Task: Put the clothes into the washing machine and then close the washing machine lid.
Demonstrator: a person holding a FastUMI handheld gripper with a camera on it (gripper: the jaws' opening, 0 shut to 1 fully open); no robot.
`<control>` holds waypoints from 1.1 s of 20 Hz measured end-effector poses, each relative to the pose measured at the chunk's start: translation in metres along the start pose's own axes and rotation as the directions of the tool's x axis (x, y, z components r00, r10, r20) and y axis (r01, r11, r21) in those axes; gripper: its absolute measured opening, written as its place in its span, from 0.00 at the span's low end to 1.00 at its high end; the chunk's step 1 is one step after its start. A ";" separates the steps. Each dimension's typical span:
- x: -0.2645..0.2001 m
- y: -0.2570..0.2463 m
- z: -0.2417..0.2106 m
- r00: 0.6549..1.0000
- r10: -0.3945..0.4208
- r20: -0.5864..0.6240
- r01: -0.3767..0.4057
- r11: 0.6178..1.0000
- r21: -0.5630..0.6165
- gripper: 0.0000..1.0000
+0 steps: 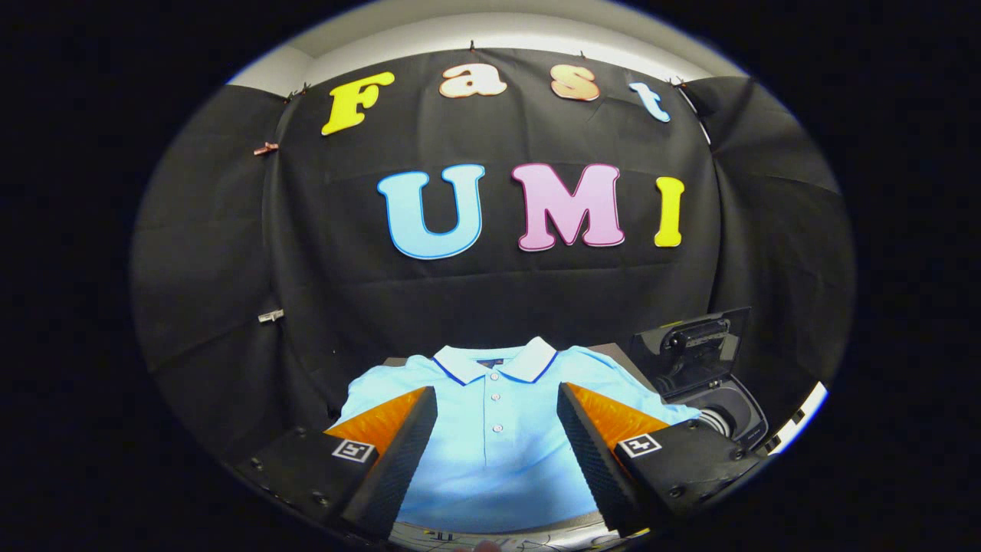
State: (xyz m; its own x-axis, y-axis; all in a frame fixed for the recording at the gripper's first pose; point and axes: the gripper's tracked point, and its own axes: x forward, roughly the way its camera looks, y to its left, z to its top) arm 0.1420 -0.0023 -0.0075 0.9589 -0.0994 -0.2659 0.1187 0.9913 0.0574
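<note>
A light blue polo shirt with a white collar lies flat on the table, spread out below and ahead of my fingers. My gripper hangs above it, open wide, with nothing held; the shirt's button placket shows in the gap between the fingers. To the right of the shirt, beyond the right finger, stands a small dark washing machine with its lid raised upright and the round drum opening showing below it.
The black cloth wall rises close behind the table's far edge. Two clips hold the cloth at the left. A strip of table edge shows to the right of the machine.
</note>
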 end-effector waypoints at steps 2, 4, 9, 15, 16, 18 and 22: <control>0.020 0.002 0.004 0.998 0.005 -0.057 -0.006 1.000 -0.006 0.99; 0.040 0.000 0.000 0.991 -0.001 -0.132 -0.001 1.000 -0.014 0.99; 0.074 -0.004 -0.022 0.950 -0.002 -0.314 0.005 1.000 0.007 0.99; 0.091 -0.017 -0.055 0.875 -0.012 -0.485 0.015 1.000 0.003 1.00; 0.092 -0.019 -0.064 0.855 -0.016 -0.518 0.015 1.000 -0.005 1.00; 0.090 -0.018 -0.083 0.809 -0.007 -0.588 -0.002 1.000 -0.014 1.00; 0.089 -0.021 -0.090 0.769 -0.045 -0.638 0.011 0.998 -0.057 0.99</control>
State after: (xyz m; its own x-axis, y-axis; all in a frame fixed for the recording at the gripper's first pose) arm 0.2019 -0.0239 -0.1195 0.5676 -0.0658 -0.8206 0.1146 0.9934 -0.0004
